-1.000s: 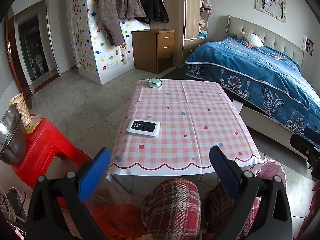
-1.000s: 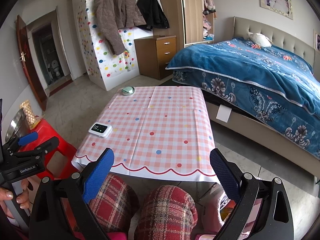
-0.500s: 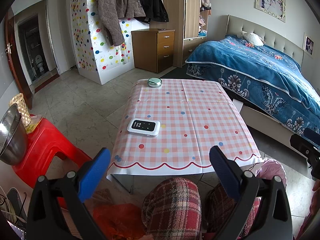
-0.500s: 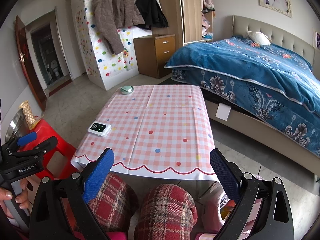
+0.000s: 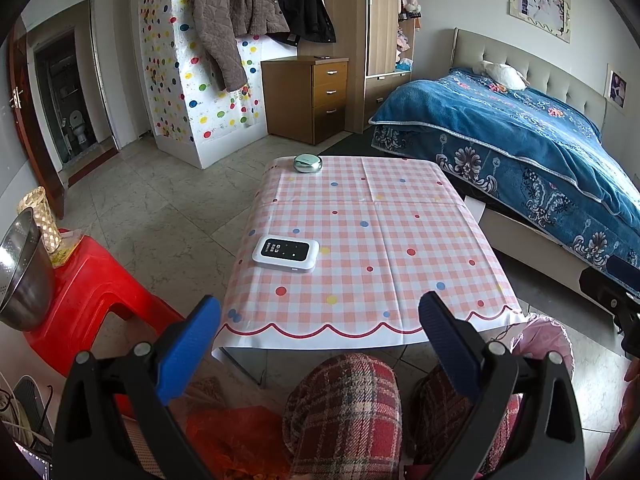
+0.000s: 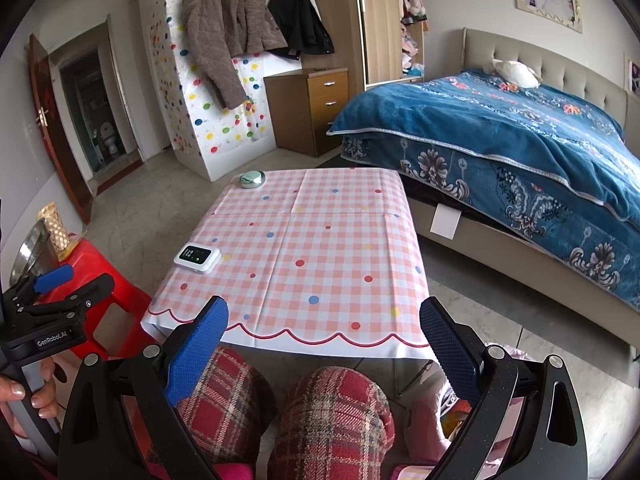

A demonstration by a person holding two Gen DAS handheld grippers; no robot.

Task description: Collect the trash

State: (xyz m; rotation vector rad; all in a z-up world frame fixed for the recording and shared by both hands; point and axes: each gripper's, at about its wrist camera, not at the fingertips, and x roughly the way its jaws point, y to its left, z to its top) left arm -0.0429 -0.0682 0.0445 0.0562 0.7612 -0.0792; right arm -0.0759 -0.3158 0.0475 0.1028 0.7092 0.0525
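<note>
Trash bag (image 5: 544,340), pink and thin, slumps on the floor just beside the person's right knee, below the table's (image 5: 380,240) near right corner. From the right wrist view its mouth shows something orange inside, too small to name. A second, orange bag (image 5: 240,432) lies crumpled by the left knee, next to the red stool (image 5: 92,280).

Left claw (image 5: 320,344) is spread wide, released, its two blue pads (image 5: 188,348) well apart and touching nothing; it hangs above the plaid knees (image 5: 344,404), short of the table edge. Right claw (image 6: 324,344) is spread just as wide, gripping nothing, also over the knees and clear of the cloth.

Two things rest on the checked cloth: one white device (image 5: 286,254) with a dark screen near the left edge, and one round green tin (image 5: 307,163) at the far left corner, well apart from each other. The stool carries one steel bowl (image 5: 20,272) and one gold patterned cup (image 5: 40,216). Bags: two. Claws: two, both empty.
</note>
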